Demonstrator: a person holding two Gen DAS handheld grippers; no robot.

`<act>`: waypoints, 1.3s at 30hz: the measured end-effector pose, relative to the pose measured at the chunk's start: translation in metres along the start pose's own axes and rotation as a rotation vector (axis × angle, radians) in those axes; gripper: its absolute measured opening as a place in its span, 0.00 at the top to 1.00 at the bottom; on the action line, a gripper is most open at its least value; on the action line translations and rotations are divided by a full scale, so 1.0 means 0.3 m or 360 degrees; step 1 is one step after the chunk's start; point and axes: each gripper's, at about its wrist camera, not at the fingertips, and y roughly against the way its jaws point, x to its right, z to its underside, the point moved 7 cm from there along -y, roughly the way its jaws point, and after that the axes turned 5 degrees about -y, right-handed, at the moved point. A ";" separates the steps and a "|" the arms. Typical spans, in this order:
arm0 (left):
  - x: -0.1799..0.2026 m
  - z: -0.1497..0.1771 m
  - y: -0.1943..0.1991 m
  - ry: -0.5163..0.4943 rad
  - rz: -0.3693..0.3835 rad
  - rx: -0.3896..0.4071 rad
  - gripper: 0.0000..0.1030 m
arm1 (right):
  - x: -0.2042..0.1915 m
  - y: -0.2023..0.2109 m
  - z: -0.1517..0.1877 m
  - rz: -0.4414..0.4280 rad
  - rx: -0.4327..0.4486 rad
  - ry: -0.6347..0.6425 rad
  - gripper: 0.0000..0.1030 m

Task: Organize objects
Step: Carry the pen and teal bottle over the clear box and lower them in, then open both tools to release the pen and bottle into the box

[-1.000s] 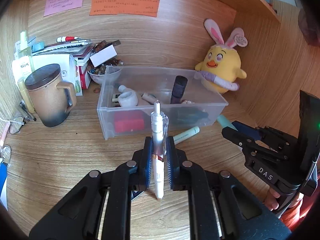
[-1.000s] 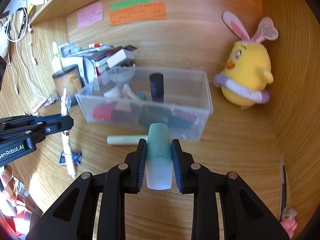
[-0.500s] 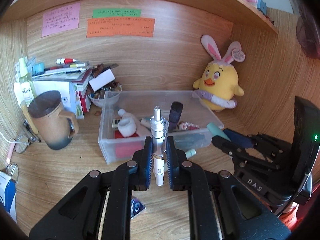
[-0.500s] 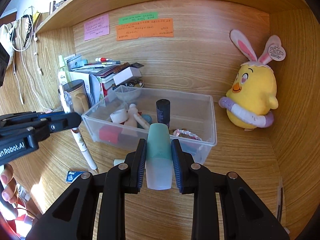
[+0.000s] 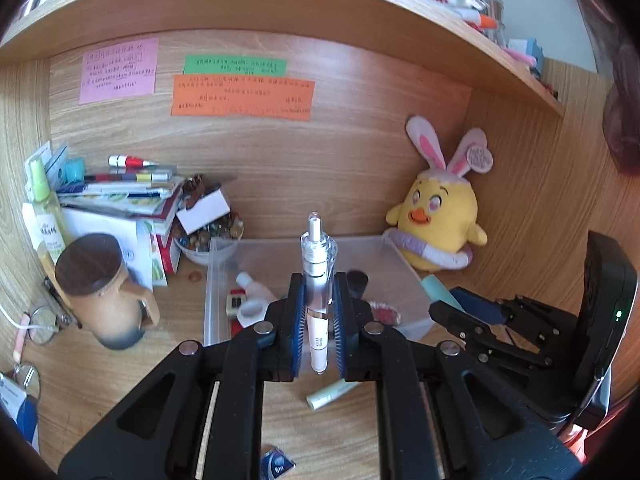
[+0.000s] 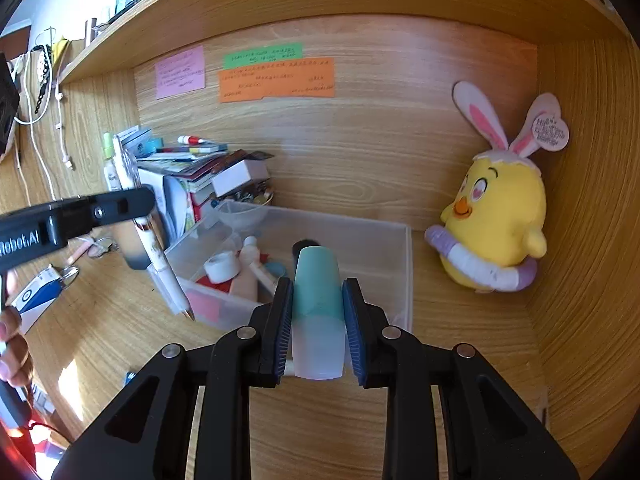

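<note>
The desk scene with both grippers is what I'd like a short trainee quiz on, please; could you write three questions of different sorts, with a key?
1. True or false: the left gripper is shut on a pen.
2. Multiple choice: what does the right gripper hold? A) a mug B) a teal-capped tube C) a plush chick
3. Fill in: the pale green marker lies on the ____, in front of the clear bin.

Key: 1 true; 2 B; 3 desk.
</note>
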 end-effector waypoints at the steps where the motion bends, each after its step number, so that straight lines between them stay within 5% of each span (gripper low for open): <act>1: -0.006 -0.010 -0.004 0.0003 0.0000 0.0004 0.88 | 0.004 -0.002 -0.009 0.0008 0.0005 -0.0002 0.78; 12: -0.060 -0.084 -0.089 0.0030 -0.0060 0.0012 0.88 | 0.037 -0.108 -0.046 0.0024 -0.0054 -0.0020 0.78; 24: -0.068 -0.006 -0.292 0.0083 0.0015 -0.0203 0.88 | 0.074 -0.286 0.015 0.0113 -0.0221 0.0010 0.78; 35: -0.082 0.047 -0.365 0.0078 0.0017 -0.0317 0.88 | 0.061 -0.315 0.038 0.0098 -0.0265 0.0030 0.78; 39: -0.084 0.070 -0.373 0.0080 0.0014 -0.0349 0.72 | 0.058 -0.319 0.045 0.0060 -0.0291 0.0016 0.78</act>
